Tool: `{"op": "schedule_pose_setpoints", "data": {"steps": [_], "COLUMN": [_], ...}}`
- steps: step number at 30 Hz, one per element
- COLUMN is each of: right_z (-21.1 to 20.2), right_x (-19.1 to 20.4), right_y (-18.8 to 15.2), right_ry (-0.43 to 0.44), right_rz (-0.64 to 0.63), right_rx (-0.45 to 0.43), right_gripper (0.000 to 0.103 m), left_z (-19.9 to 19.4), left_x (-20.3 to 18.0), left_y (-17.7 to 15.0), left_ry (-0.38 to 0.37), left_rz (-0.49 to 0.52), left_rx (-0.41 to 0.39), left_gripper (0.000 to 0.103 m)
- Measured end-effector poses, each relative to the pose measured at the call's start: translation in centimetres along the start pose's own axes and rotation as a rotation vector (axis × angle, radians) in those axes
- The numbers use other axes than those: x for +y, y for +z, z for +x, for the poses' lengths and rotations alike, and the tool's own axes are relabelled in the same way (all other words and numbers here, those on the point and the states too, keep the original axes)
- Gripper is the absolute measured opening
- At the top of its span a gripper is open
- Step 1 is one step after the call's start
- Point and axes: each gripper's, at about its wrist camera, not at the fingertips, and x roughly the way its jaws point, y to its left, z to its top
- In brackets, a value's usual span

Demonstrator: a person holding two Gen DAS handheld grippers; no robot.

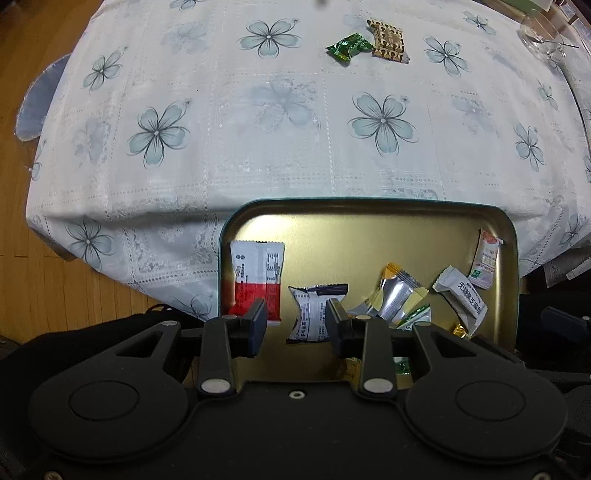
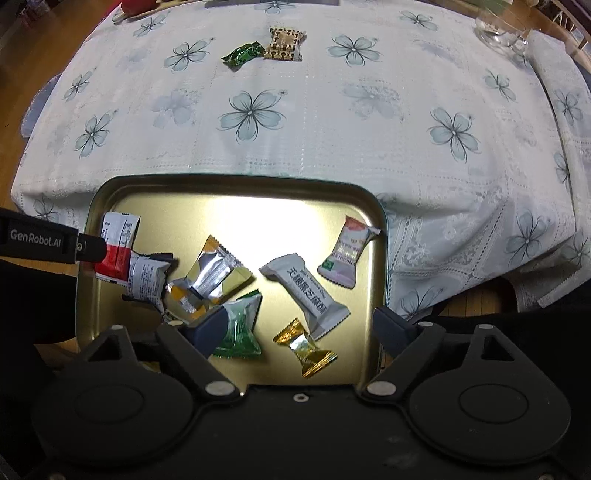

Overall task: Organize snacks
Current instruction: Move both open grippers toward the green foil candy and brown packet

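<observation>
in right view only | gold candy | glass

1. Both views are moderately dim, with a cool, flat indoor light on the tablecloth.
2. The brightest spot is glare on the tin: a pale yellow-white patch across its far floor in the right view, and a smaller one at the far left corner in the left view.
3. Foil wrappers throw small highlights.
4. The near rigs are almost black, with little detail.
5. Fisheye bending is strong: the table edges curve, and the corners go dark.
6. Focus is fair in the centre and softer toward the far edges, where the glass looks smeared.
</observation>
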Motion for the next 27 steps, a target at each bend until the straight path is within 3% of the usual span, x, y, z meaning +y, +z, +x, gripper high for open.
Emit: {"op": "schedule_pose_setpoints", "data": {"steps": [6, 11, 16, 19, 23, 27], "right_z": [0.3, 1.2, 1.6, 2.0, 2.9, 4.0], "right_x": [-0.1, -0.4, -1.4, -1.5, -1.8, -2.5], "right_y": [4.1, 8.7, 12.8, 15.1, 18.0, 20.7], "right_ry": [-0.047, -0.146, -0.101, -0.118, -0.145, -0.109], "right_rz": [-0.011, -0.006, 0.055, 0.081, 0.111, 0.174], "right_rx": [-0.026, -0.039, -0.069, -0.105, -0.139, -0.155], "right_gripper": [0.098, 0.098, 0.098, 0.098, 0.092, 0.089], "left_z": [0.0, 0.3, 0.8, 1.2, 1.9, 2.7], "left_x": [-0.3, -0.1, 0.4, 0.8, 1.1, 1.5], "left_y": [2.1, 4.5, 7.0, 8.6, 11.1, 13.7], "left_ry": [0.021, 0.039, 0.036, 0.024, 0.022, 0.035], "left_rz": [0.005, -0.007, -0.021, -0.041, -0.063, -0.101], "left_rx": [-0.043, -0.078, -0.109, -0.126, -0.152, -0.175], "left_gripper": [0.043, 0.043, 0.043, 0.043, 0.043, 0.043]}}
